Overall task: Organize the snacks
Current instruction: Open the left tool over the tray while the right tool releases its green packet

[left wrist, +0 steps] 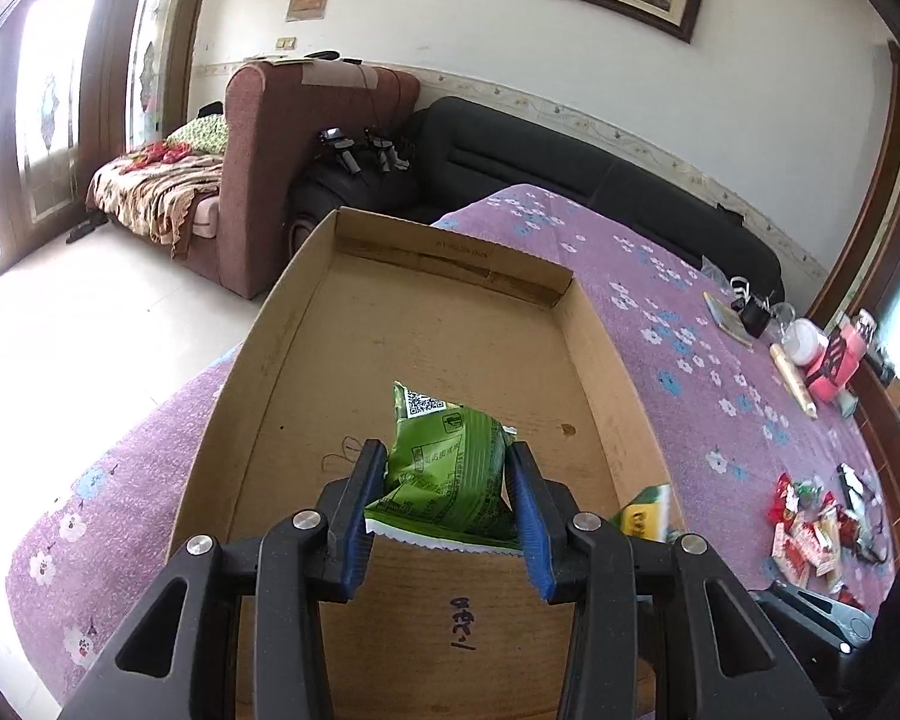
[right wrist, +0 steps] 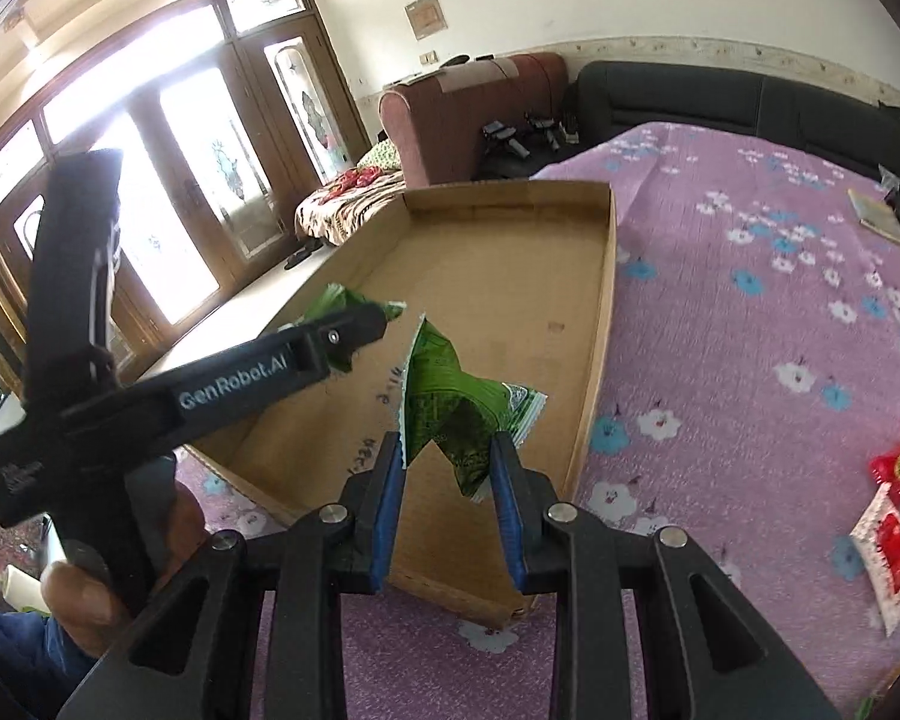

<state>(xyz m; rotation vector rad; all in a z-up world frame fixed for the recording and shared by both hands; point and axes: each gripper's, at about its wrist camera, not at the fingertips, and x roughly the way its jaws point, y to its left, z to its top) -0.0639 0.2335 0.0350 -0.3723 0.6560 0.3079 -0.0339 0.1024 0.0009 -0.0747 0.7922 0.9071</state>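
Purple flowered cloth covers the table, with a dark sofa and a framed painting along the wall behind, and a shallow brown cardboard tray box sits at the table's left edge. Sorting looks barely begun: the box floor shows nothing lying on it, while a heap of red and white snack sachets waits well apart near the table's right edge. Both hands are bringing packets over the box. The left gripper pinches a puffy green foil snack packet by its sides, jaws partly closed against it; a QR code and a serrated white seam show, and the packet hangs above the box's near half. The right gripper has its jaws drawn narrower onto a second, crumpled green packet, creased and twisted, over the box's near right corner. Both packets probably need releasing next, then the red sachets fetched.
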